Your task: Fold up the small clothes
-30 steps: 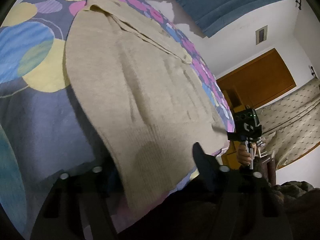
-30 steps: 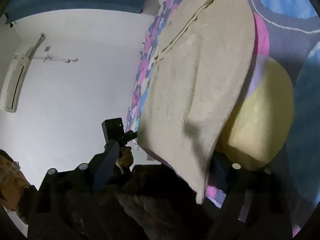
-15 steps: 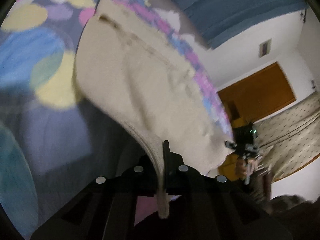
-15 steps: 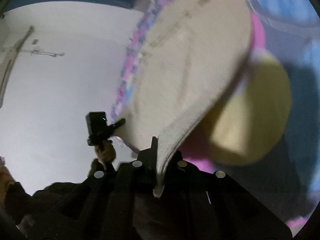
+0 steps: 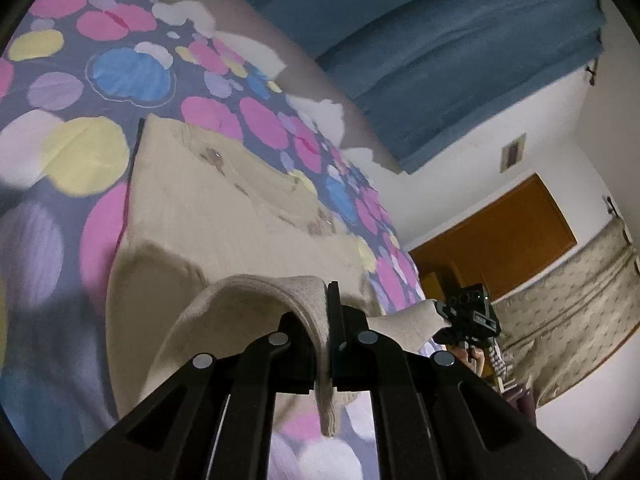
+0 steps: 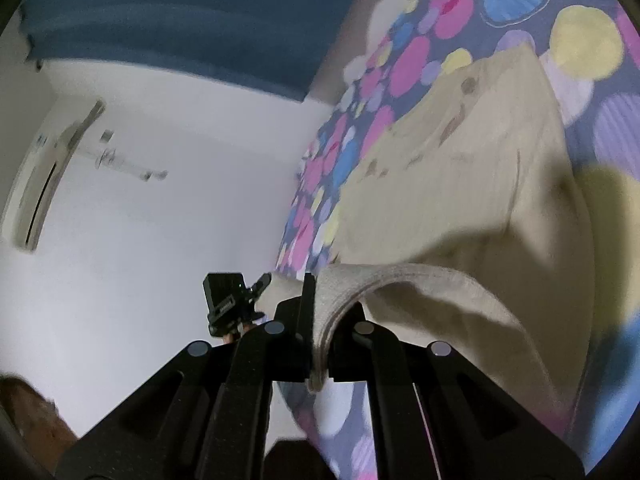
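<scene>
Both hand-held grippers, open a second ago, now apparently pinch the beige sweater's [image 5: 224, 220] lifted hem.

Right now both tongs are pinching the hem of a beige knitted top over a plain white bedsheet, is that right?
Nearly. Both the left tongs and right tongs do pinch the hem of the beige knitted top, but the bedsheet is not plain white: the left wrist view shows a dark sheet with pink, blue and yellow circles.

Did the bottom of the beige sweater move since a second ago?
Yes. The beige sweater's hem has lifted off the spotted bedspread and folded toward the collar.
</scene>
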The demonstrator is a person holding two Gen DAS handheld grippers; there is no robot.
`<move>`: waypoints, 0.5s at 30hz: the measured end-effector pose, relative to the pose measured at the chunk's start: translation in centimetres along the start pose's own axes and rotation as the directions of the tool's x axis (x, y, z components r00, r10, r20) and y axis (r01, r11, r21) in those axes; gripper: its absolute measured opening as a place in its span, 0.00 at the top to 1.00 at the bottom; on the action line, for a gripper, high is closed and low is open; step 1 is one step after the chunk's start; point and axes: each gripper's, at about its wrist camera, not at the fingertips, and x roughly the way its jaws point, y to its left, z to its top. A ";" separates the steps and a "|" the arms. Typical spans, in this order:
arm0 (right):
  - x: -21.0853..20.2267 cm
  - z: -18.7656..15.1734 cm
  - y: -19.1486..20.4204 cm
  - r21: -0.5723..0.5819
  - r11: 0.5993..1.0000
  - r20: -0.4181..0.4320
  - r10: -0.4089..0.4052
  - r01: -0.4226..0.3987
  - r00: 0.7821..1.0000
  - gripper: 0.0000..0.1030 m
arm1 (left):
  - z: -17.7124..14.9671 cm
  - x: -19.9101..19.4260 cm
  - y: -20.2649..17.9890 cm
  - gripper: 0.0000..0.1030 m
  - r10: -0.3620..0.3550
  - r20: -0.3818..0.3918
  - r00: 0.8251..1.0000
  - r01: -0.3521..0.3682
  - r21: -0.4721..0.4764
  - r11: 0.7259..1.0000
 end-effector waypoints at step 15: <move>3.3 4.8 -8.2 0.124 0.983 -0.001 -0.137 0.136 0.991 0.67 | 3.5 4.8 5.3 0.63 0.152 -0.061 0.986 -0.149 0.054 0.987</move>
